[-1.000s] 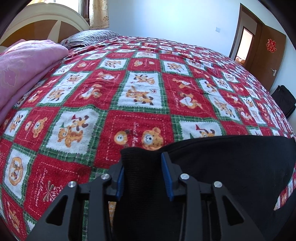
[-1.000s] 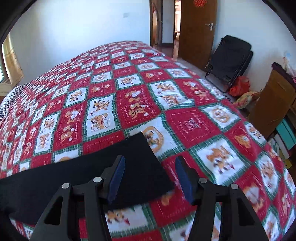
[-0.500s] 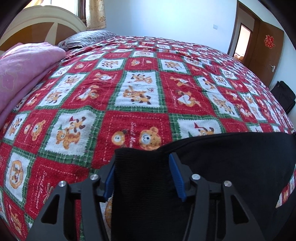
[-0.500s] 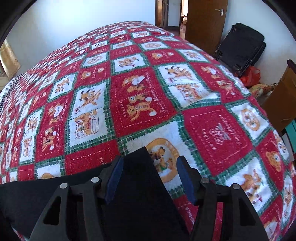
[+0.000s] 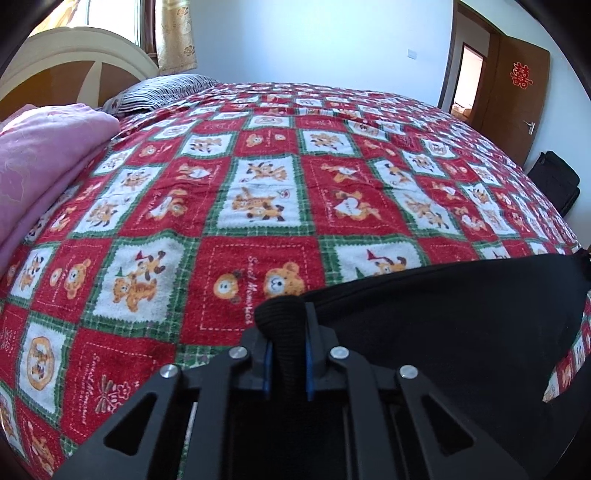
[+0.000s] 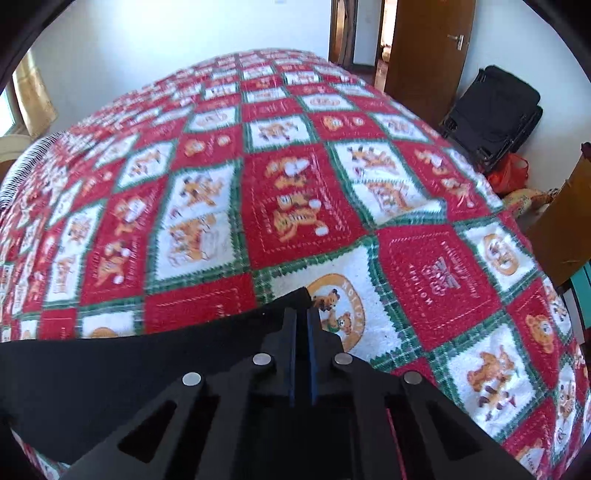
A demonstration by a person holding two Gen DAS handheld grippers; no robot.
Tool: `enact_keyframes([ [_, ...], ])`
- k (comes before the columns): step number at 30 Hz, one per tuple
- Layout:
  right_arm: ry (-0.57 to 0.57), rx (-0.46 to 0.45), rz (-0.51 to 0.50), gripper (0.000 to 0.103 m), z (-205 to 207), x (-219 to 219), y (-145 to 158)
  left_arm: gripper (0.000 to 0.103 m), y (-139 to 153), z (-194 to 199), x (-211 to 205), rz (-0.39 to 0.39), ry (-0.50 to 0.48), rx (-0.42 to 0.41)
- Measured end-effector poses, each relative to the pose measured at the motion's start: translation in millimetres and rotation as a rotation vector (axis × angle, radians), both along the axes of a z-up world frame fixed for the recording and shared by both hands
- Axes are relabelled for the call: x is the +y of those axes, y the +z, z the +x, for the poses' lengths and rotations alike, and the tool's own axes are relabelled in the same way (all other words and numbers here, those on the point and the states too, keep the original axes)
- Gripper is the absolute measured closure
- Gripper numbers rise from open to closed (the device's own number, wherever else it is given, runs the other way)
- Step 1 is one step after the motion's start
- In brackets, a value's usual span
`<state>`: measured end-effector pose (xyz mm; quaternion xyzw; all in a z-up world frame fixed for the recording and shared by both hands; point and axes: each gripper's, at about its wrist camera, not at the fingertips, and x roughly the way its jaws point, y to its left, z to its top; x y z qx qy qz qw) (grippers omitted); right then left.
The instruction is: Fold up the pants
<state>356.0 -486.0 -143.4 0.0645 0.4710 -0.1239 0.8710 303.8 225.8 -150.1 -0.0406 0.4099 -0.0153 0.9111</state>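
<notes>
Left wrist view: the left gripper (image 5: 287, 354) is clamped on a ribbed corner of the black pants (image 5: 443, 325), spread lower right over the cartoon blanket (image 5: 258, 199).

Right wrist view: the right gripper (image 6: 302, 354) pinches the pants' (image 6: 147, 369) corner at lower centre.

Bright daylight; right view motion-blurred; fisheye edges bent.

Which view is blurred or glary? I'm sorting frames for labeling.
Right wrist view: motion blur smears the far patchwork blanket; the right gripper and black pants stay crisp. Left wrist view: sharp throughout, with the window blown out. Both views: fisheye bends the bed into a dome.
</notes>
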Motion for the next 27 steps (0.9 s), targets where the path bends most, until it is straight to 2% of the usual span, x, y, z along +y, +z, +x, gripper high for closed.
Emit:
enact_keyframes([
  [6,0.022,-0.082,-0.033,0.099,-21.5,11.1,32.7,0.09,14.7,-8.4,-0.5,-0.013,-0.012,-0.048],
  [14,0.024,-0.193,-0.068,0.099,-73.0,15.3,75.4,0.09,32.9,-23.7,3.8,-0.047,-0.03,-0.116],
  [21,0.008,-0.267,-0.078,0.099,-122.2,15.7,97.9,0.09,44.6,-44.3,6.9,-0.076,-0.043,-0.176],
  [27,-0.013,-0.326,-0.06,0.1,-166.2,13.1,104.3,0.09,54.3,-76.7,12.3,-0.113,-0.06,-0.234],
])
